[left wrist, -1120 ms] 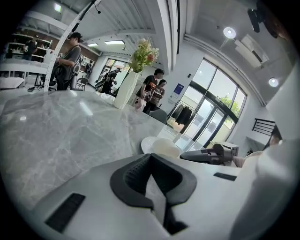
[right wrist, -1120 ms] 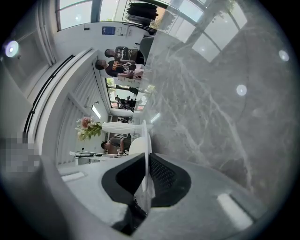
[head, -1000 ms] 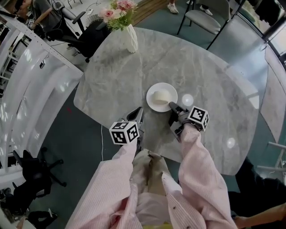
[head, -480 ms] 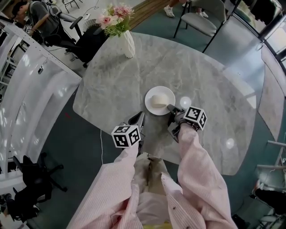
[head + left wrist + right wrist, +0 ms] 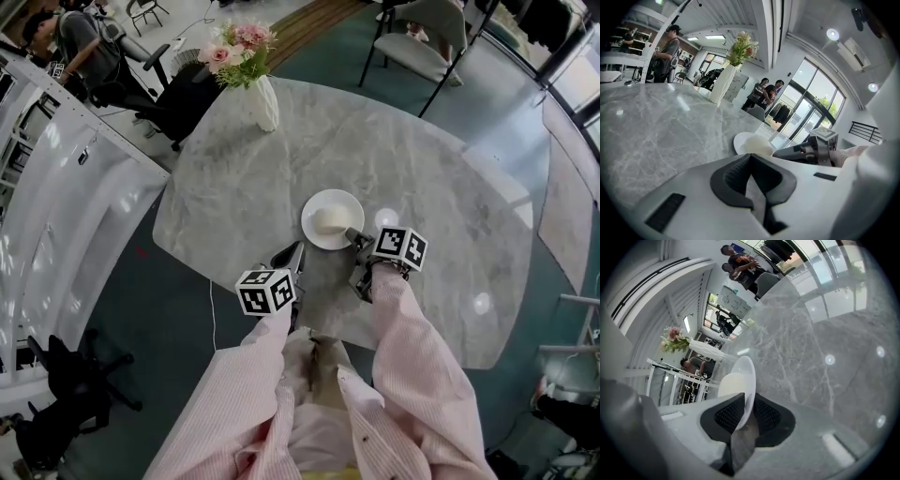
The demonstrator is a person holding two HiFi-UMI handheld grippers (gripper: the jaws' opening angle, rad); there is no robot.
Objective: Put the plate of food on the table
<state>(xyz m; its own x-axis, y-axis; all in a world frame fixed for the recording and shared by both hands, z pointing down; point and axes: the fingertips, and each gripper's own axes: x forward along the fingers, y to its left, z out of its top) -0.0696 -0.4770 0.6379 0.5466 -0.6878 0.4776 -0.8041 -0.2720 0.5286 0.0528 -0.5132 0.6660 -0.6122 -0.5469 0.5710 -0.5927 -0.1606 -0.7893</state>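
A white plate (image 5: 314, 204) with a pale mound of food (image 5: 330, 220) rests on the grey marble table (image 5: 403, 141), near its front edge. My right gripper (image 5: 355, 237) reaches the plate's near right rim. In the right gripper view the plate's rim (image 5: 748, 373) stands between the two pads of my right gripper (image 5: 746, 411), whose jaws are opening and leave the rim loose between them. My left gripper (image 5: 292, 256) hovers at the table's front edge, left of the plate, and in its own view my left gripper (image 5: 751, 161) is shut on nothing. The plate (image 5: 742, 140) lies just beyond it.
A white vase of pink flowers (image 5: 263, 99) stands at the table's far left. A chair (image 5: 422, 52) sits beyond the table and an office chair (image 5: 183, 89) at its left. People stand in the background. A white railing (image 5: 66, 187) runs along the left.
The plate and both grippers keep their places on the table. Only the head view has shifted slightly.
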